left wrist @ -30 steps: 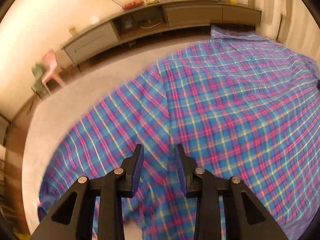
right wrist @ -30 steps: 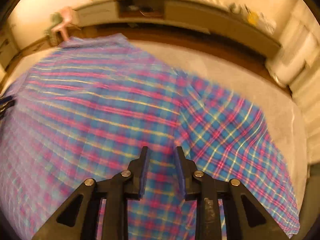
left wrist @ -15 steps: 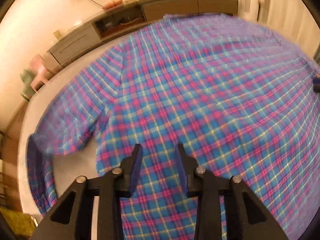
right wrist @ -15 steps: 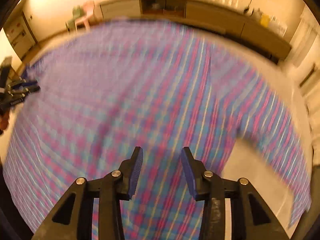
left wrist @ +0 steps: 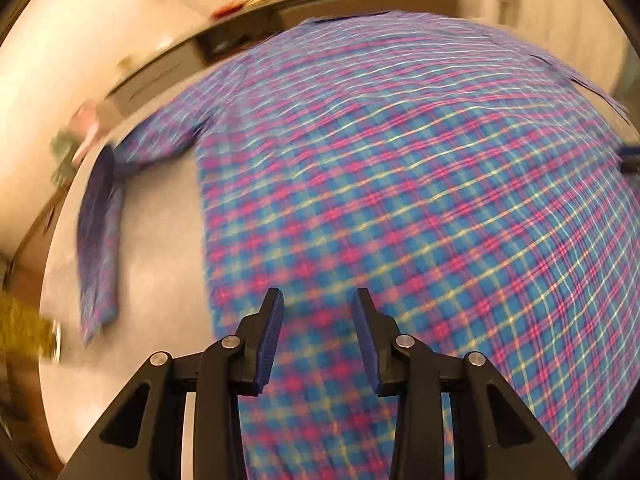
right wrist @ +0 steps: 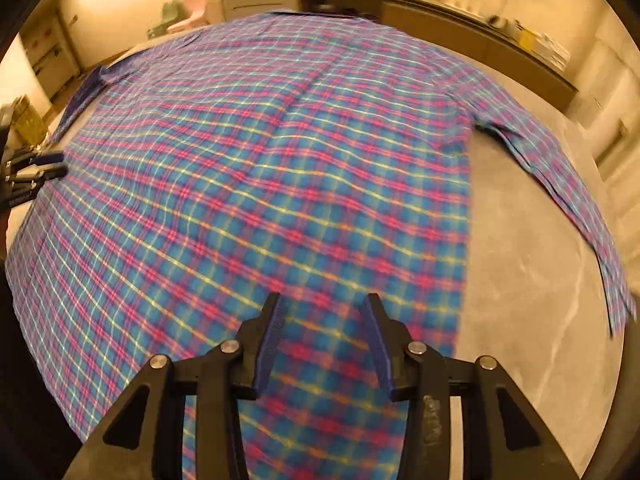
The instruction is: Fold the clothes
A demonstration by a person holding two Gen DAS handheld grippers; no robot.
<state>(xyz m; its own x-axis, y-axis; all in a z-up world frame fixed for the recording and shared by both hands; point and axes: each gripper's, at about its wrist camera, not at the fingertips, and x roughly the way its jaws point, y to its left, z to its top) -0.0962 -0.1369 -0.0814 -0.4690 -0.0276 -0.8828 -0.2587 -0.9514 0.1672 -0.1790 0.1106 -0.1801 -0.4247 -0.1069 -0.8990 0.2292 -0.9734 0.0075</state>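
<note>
A blue, pink and yellow plaid shirt point(left wrist: 400, 200) lies spread flat on a grey table point(left wrist: 160, 248). Its left sleeve point(left wrist: 100, 240) bends down along the table at the left. In the right wrist view the shirt point(right wrist: 260, 184) fills the middle and its other sleeve point(right wrist: 560, 184) stretches out to the right. My left gripper point(left wrist: 318, 312) hovers open over the shirt's near left part, with only cloth below the gap. My right gripper point(right wrist: 322, 316) is open over the near right part. The left gripper point(right wrist: 36, 168) also shows at that view's left edge.
Bare grey tabletop point(right wrist: 528, 280) lies right of the shirt. A long low sideboard point(right wrist: 460, 20) with small items runs along the far wall. A pink chair point(right wrist: 196, 8) stands in the far corner. A yellowish object point(left wrist: 24, 332) sits at the table's left edge.
Both views have shifted so the whole shirt body and both sleeves now show, with bare table beside them. The right gripper's jaws stand wider than a second ago.
</note>
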